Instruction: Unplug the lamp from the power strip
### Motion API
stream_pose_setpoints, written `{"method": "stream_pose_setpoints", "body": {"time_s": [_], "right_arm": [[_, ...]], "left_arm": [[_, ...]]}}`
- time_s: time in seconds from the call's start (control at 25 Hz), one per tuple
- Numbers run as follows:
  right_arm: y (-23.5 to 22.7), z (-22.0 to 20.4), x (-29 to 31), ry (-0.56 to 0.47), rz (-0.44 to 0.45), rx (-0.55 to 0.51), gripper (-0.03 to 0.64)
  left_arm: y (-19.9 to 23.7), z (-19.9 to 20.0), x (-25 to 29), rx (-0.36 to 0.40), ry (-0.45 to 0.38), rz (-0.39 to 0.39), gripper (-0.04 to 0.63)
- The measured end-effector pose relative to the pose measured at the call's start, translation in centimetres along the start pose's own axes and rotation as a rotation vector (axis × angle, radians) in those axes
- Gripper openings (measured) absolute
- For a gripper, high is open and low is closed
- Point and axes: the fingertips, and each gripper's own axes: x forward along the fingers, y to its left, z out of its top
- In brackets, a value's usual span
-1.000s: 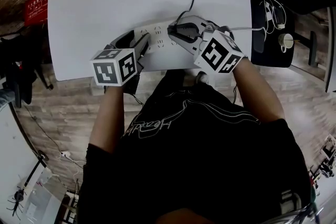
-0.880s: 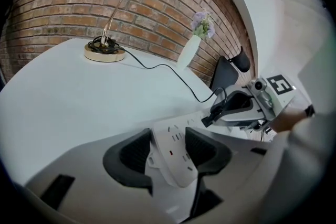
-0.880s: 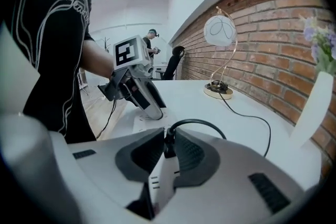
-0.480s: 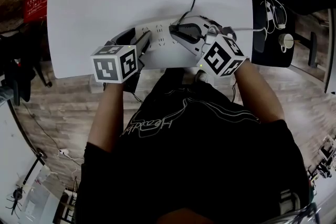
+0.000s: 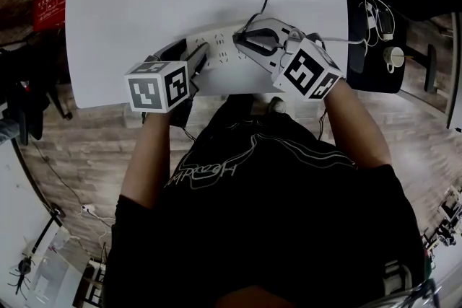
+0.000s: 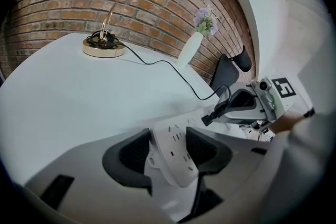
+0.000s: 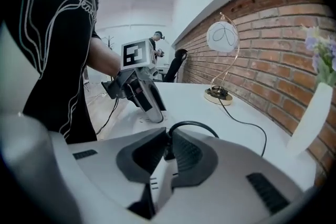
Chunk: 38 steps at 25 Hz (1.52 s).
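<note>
My left fingers (image 6: 131,152) clamp the power strip (image 5: 224,54) steady so my right fingers (image 7: 144,157), gripping the plug (image 6: 208,118), can pull

From the head view we look steeply down on the desk (image 5: 144,25), its near edge lowest. Our left gripper view sits low and close over the power strip (image 6: 173,159), facing the lamp (image 6: 105,47) at the far left corner. Our right gripper view, close behind the plug (image 7: 168,150), looks leftward along the desk. All three views share the lamp and the power strip.
</note>
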Motion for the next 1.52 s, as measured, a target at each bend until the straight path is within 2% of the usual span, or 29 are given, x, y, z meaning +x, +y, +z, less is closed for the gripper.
{"method": "stream_pose_setpoints", "body": {"time_s": [0.16,0.24,0.4,0.48,0.56,0.68,0.76,0.84,1.0,1.08,1.16,1.4,1.48,1.52], "right_arm": [[0.4,-0.2,-0.2,0.016,-0.013,-0.081,0.023],[0.2,-0.2,-0.1,0.001,0.0,-0.017,0.023],[-0.6,-0.3,0.0,-0.031,0.026,0.188,0.023],[-0.8,-0.1,-0.1,-0.032,0.027,0.211,0.023],[-0.6,0.0,-0.1,-0.026,0.018,0.139,0.023],[0.1,0.0,-0.3,-0.011,0.005,-0.043,0.021],[0.4,-0.1,-0.3,-0.009,0.008,-0.093,0.021],[0.3,-0.1,-0.3,-0.022,0.021,-0.049,0.021],[-0.7,-0.1,-0.1,-0.049,0.036,0.147,0.021],[-1.0,-0.1,-0.1,-0.058,0.038,0.199,0.021],[-1.0,0.0,-0.1,-0.062,0.036,0.18,0.021],[0.1,0.2,-0.4,-0.028,0.031,-0.049,0.021],[0.2,0.2,-0.4,-0.027,0.037,-0.053,0.021],[0.0,0.1,-0.4,-0.031,0.038,-0.022,0.021]], "left_arm": [[-0.1,0.0,-0.1,0.002,0.0,0.009,0.219],[0.0,0.0,-0.1,0.008,0.003,0.011,0.218],[0.0,-0.1,0.0,0.019,0.015,0.007,0.218],[-0.1,0.0,0.0,0.018,0.014,0.011,0.219],[0.0,0.0,-0.1,0.012,0.014,0.012,0.219],[-0.1,0.2,0.0,0.011,0.014,0.008,0.218],[-0.1,0.2,0.1,0.014,0.014,0.006,0.218],[-0.1,0.0,0.1,0.018,0.019,0.003,0.219],[0.0,0.1,0.1,0.041,0.037,-0.005,0.221],[0.0,0.1,0.1,0.039,0.035,-0.004,0.222],[0.0,0.1,0.1,0.028,0.031,-0.001,0.222],[-0.1,0.1,0.2,0.034,0.033,-0.004,0.222],[-0.1,0.1,0.2,0.036,0.038,-0.009,0.222],[-0.1,0.1,0.2,0.039,0.041,-0.012,0.222]]}}
